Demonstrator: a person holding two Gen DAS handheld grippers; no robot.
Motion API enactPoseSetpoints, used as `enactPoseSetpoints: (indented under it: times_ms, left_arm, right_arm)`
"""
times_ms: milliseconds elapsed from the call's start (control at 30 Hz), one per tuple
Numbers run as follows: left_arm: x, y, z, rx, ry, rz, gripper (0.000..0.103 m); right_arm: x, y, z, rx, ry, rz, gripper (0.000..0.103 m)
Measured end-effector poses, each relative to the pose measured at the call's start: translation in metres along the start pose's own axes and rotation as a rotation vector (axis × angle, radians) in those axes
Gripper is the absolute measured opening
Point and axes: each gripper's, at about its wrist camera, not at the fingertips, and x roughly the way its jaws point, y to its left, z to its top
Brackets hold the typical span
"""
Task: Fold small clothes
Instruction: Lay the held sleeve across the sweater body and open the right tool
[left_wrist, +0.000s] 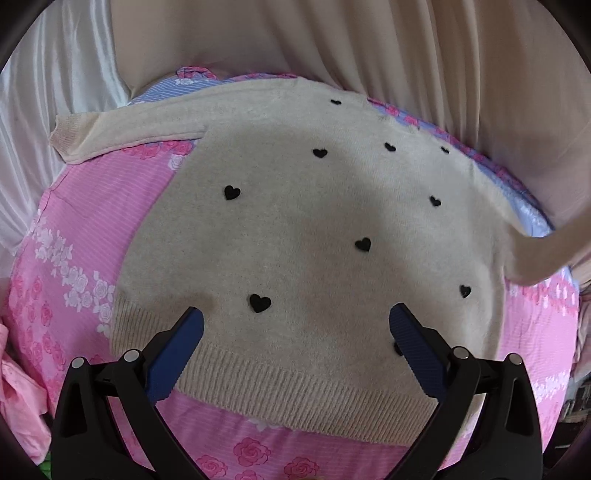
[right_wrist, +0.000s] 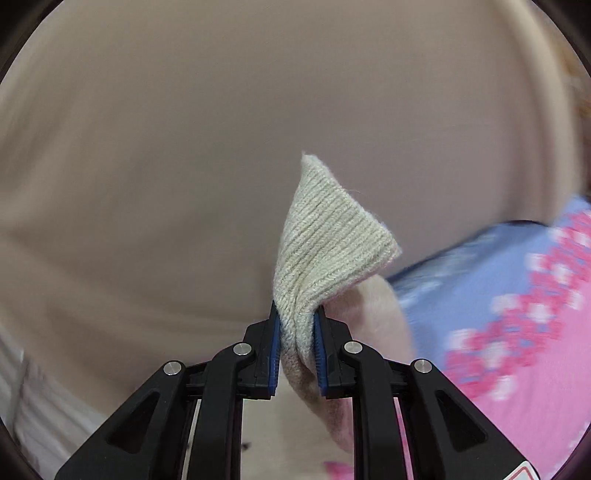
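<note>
Beige sweater (left_wrist: 314, 221), black hearts; pink floral sheet (left_wrist: 85, 221).

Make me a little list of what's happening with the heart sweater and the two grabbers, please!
garment: beige sweater with small black hearts, lying flat on the pink floral bedspread
left sleeve: spread out flat to the picture's left
right sleeve: lifted off the bed at the picture's right
right gripper: pinching the ribbed cuff, cuff sticking up above the pads
left gripper: open, holding nothing, over the ribbed hem
background: beige curtain
folding: not yet folded
</note>
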Motion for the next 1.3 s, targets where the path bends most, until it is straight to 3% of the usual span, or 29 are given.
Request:
enactPoseSetpoints:
  times_ms: [133,233,367,467,533,600,667,733,800,867,933,1000,1133,1200,1233,1267,1300]
  left_arm:
    - [-0.004,0.026,0.002,-0.065,-0.022,-0.001,0.098]
    - [-0.005,0.052,0.002,-0.117,-0.033,0.022,0.098]
    - [-0.001,0.085,0.0,-0.19,-0.028,0.061,0.098]
    - [0.003,0.107,-0.001,-0.236,-0.024,0.079,0.098]
    - [0.005,0.116,0.0,-0.254,-0.029,0.081,0.098]
    - [0.007,0.124,0.004,-0.279,-0.034,0.07,0.098]
    - [0.011,0.127,0.006,-0.294,-0.03,0.055,0.098]
    - [0.015,0.124,0.011,-0.301,-0.025,0.043,0.098]
    - [0.019,0.118,0.018,-0.285,-0.029,0.036,0.098]
    - [0.023,0.11,0.024,-0.265,-0.028,0.021,0.098]
    - [0.034,0.1,0.036,-0.253,-0.019,-0.01,0.098]
    - [0.057,0.091,0.055,-0.256,0.024,-0.052,0.098]
    - [0.108,0.076,0.093,-0.359,0.119,-0.21,0.098]
    - [0.128,0.065,0.112,-0.381,0.131,-0.235,0.098]
    - [0.135,0.058,0.121,-0.368,0.12,-0.232,0.098]
    - [0.138,0.053,0.128,-0.35,0.106,-0.209,0.098]
    - [0.142,0.045,0.136,-0.326,0.079,-0.191,0.098]
  right_arm:
    - [0.083,0.12,-0.06,-0.162,0.189,0.168,0.015]
    - [0.144,0.19,-0.116,-0.249,0.327,0.232,0.015]
    - [0.216,0.248,-0.194,-0.39,0.482,0.184,0.021]
    - [0.249,0.263,-0.249,-0.48,0.616,0.109,0.022]
    - [0.24,0.262,-0.261,-0.497,0.642,0.131,0.024]
    - [0.213,0.258,-0.253,-0.502,0.592,0.17,0.035]
    - [0.173,0.233,-0.231,-0.453,0.504,0.172,0.054]
    - [0.144,0.184,-0.214,-0.353,0.439,0.125,0.058]
    - [0.12,0.139,-0.203,-0.306,0.409,0.013,0.058]
    - [0.096,0.093,-0.197,-0.334,0.405,-0.145,0.05]
    - [0.08,0.061,-0.191,-0.319,0.418,-0.22,0.047]
    - [0.068,0.049,-0.184,-0.277,0.399,-0.228,0.047]
    - [0.067,0.051,-0.18,-0.258,0.386,-0.179,0.047]
    - [0.08,0.053,-0.184,-0.258,0.404,-0.203,0.035]
    - [0.083,0.047,-0.182,-0.218,0.394,-0.196,0.011]
    - [0.08,0.042,-0.177,-0.158,0.375,-0.148,0.0]
    - [0.08,0.042,-0.174,-0.112,0.36,-0.103,0.0]
